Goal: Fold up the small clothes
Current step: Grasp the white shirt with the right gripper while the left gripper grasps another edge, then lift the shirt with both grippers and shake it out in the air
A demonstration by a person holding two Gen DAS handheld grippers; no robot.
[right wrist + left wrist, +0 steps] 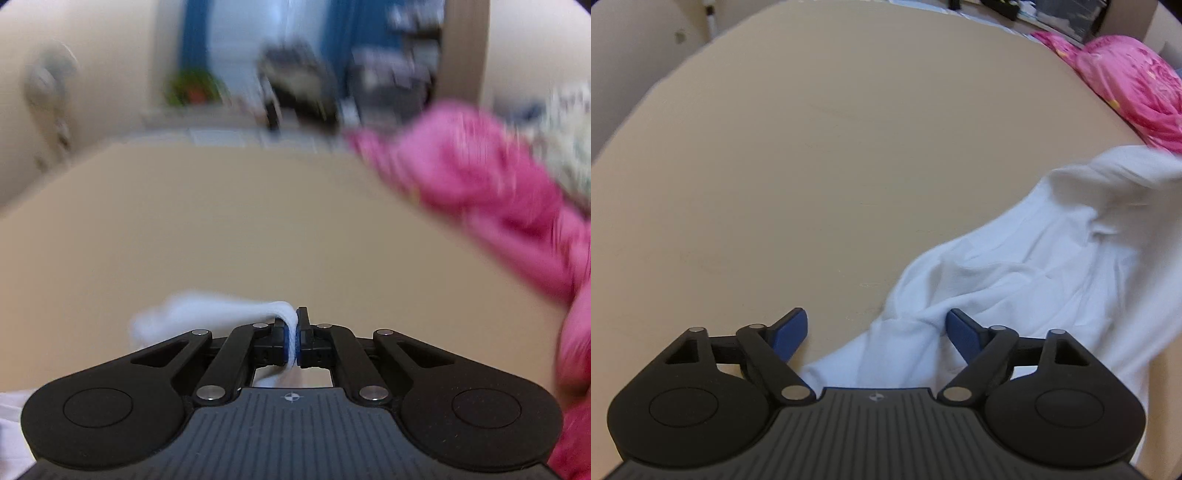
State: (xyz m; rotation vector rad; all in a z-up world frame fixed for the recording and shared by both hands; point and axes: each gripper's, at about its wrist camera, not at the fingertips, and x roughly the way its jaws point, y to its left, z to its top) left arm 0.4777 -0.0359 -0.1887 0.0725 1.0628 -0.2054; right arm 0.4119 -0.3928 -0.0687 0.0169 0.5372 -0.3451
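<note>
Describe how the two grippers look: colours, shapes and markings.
Both look alike. The left gripper and right gripper have black linkage arms with silver pivot pins, two round black discs at the base, and a grey ribbed body bearing a small crosshair mark. The fingers carry blue pads. No cables or sleeves show.

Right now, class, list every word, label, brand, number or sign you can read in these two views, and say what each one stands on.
Words, brands, numbers: none readable in either view.
Sign, no lettering: a small round crosshair mark on the left gripper body.
Sign, no lettering: the same crosshair mark on the right gripper body.
Background shelf clutter: too blurred to tell whether it carries text.
</note>
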